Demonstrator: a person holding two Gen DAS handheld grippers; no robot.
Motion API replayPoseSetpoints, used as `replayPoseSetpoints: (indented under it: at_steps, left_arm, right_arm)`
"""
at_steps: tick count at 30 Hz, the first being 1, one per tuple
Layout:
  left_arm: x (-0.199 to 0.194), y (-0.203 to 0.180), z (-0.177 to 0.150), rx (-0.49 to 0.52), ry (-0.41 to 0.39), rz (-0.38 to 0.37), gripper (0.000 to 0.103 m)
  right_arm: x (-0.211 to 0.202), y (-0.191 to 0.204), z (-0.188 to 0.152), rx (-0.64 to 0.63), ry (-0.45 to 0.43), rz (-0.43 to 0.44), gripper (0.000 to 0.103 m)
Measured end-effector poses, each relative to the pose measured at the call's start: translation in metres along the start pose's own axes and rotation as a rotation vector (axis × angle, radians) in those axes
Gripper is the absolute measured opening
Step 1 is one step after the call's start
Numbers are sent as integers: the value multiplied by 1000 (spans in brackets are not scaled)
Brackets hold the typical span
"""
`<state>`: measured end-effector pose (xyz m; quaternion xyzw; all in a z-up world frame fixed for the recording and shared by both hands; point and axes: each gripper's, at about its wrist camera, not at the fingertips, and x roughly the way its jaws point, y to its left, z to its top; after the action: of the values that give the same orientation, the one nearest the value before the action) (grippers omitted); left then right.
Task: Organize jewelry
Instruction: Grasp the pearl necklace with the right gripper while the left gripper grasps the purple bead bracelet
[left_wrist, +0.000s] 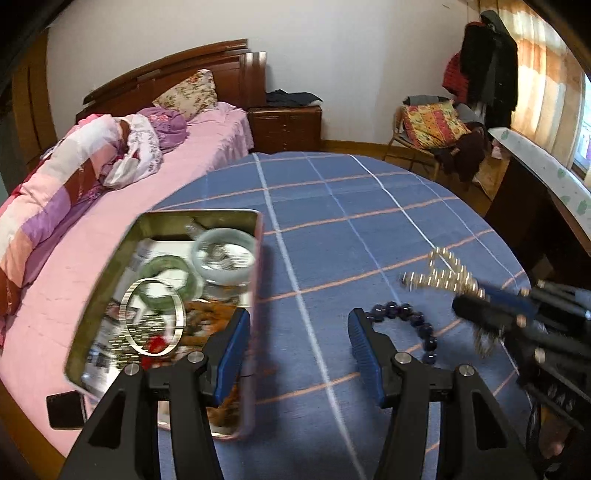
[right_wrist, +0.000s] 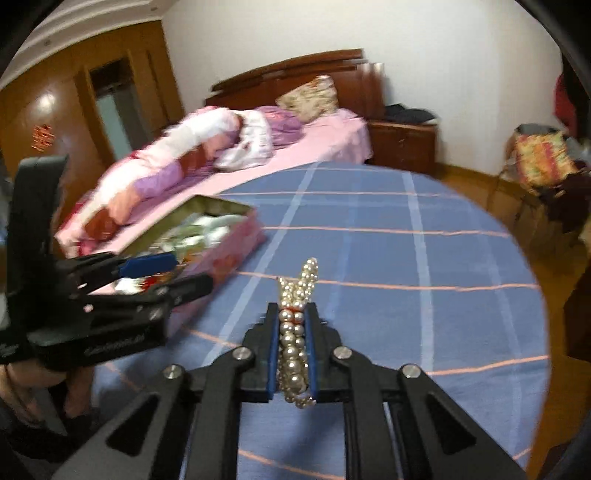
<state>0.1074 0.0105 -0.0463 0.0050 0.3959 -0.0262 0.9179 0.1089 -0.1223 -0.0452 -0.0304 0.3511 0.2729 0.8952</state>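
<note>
The right gripper (right_wrist: 291, 319) has its blue-padded fingers (right_wrist: 274, 347) clamped on a bunched strand of cream pearl beads (right_wrist: 295, 332). No earlier frame bears on how they got there. The strand lies along the channel between the pads, its long axis running with the fingers and pointing away from the wrist camera. A doubled loop sticks out past the tips over the blue checked cloth of the round tabletop (right_wrist: 424, 229), and a short tail hangs out near the hinge.

The left gripper (left_wrist: 299, 347) has its fingers well apart and holds nothing. One finger reaches over the near edge of the open rectangular metal tin with pink sides (left_wrist: 110, 266), and the other is just beside a bracelet of dark purple round beads (left_wrist: 413, 321) lying on the cloth. The tin already holds a pale jade bangle (left_wrist: 223, 254), a green jade bangle (left_wrist: 168, 280) and a thin silver ring-shaped bangle (left_wrist: 153, 317).

The likely risk is in the carry to the tin. The pearls are round and smooth and are gripped only across a bunch, so some could roll between the pads and slip out. The free loop could also swing and catch on the tin's rim or on the left gripper standing close by. A hard squeeze might strain the string.
</note>
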Motion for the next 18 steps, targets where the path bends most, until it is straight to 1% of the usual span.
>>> replayPoseSetpoints:
  at_steps: [3, 5, 9, 11, 12, 13, 14, 15, 16, 18]
  left_arm:
    - [13, -20, -1, 49, 25, -19, 56]
    - [25, -30, -3, 72, 49, -19, 56]
    - [45, -36, -6, 83, 101, -20, 56]
    - [52, -37, -9, 86, 118, -16, 53]
    - [55, -38, -10, 90, 134, -28, 47]
    - [55, -38, -10, 85, 133, -51, 41]
    - [55, -38, -9, 86, 136, -59, 37]
    - [54, -38, -8, 93, 132, -59, 20]
    - [53, -39, -8, 101, 133, -72, 14]
    - [51, -40, -10, 100, 128, -77, 14]
  right_arm:
    - [4, -14, -1, 12, 3, -60, 15]
    - [6, -21, -3, 29, 10, -67, 15]
    - [9, -30, -8, 44, 20, -68, 15]
    - [9, -31, -9, 47, 21, -63, 15]
    - [9, -33, -10, 49, 21, -59, 15]
    - [9, -33, -9, 49, 22, -57, 15]
    - [9, -33, -9, 50, 21, -56, 15]
    - [8, -33, -10, 52, 21, -53, 15]
    - [8, -34, -10, 53, 20, -51, 15]
    - [7, -34, -8, 53, 14, -52, 15]
